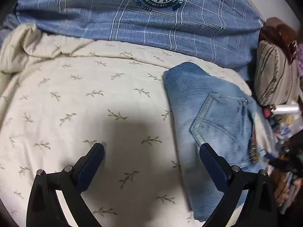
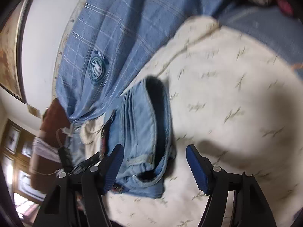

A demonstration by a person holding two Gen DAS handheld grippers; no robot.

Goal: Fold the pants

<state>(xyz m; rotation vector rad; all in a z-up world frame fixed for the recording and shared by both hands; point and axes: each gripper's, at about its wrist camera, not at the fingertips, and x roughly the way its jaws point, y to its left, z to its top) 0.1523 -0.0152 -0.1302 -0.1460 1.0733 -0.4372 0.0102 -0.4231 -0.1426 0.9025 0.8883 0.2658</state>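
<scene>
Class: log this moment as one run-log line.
task: fold pants | jeans: folded on bed sheet | left gripper: open, empty | right gripper: open, empty

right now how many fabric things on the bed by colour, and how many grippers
Light blue denim: 1, the folded jeans
Blue plaid: 1, the pillow
Cream with leaf print: 1, the bedsheet
Grippers: 2, left gripper and right gripper, both open
Total: 5

Even, moderately bright light is seen in both views. A soft dark shadow is cast on the cream leaf-printed bedsheet (image 1: pixel 121 132). The right wrist view is motion-blurred; fisheye edges are bent and vignetted.
</scene>
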